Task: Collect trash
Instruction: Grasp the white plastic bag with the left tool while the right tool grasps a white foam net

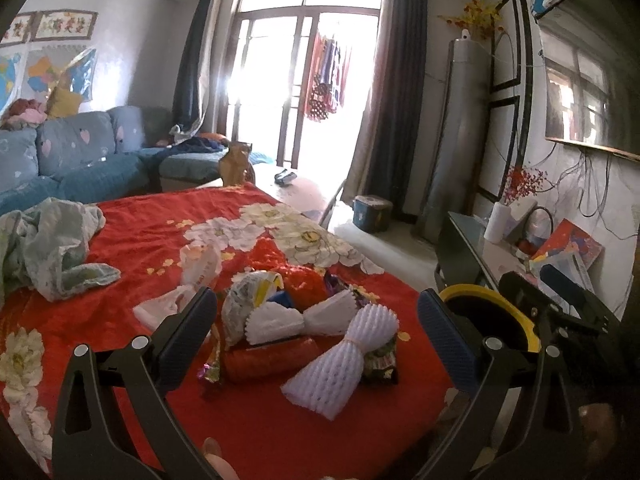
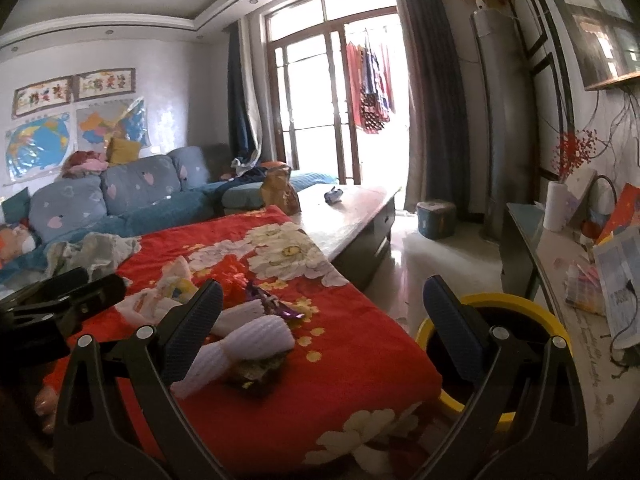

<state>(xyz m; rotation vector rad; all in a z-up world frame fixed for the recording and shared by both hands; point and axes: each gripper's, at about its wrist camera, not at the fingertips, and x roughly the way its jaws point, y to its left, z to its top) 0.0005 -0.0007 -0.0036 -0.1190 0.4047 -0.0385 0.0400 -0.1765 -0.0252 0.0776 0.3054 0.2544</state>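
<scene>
A pile of trash lies on a red flowered cloth [image 1: 152, 232]: a white foam fruit net [image 1: 340, 356], a second foam net [image 1: 296, 320], a red wrapper [image 1: 272, 358], a dark wrapper [image 1: 382, 360] and a crumpled bag [image 1: 248, 292]. My left gripper [image 1: 320, 320] is open and empty, just short of the pile. My right gripper [image 2: 322, 308] is open and empty, right of the pile; the foam net [image 2: 240, 344] sits by its left finger. A yellow-rimmed bin [image 2: 516, 304] stands on the floor beside the table; it also shows in the left wrist view [image 1: 484, 296].
A crumpled pale cloth [image 1: 52, 244] lies at the table's left. A blue sofa [image 1: 80, 152] stands behind. The bare tabletop [image 2: 340, 216] holds a brown bag [image 2: 278, 190]. A side cabinet [image 2: 568, 264] with clutter stands at the right. A blue container [image 2: 436, 216] sits on the floor.
</scene>
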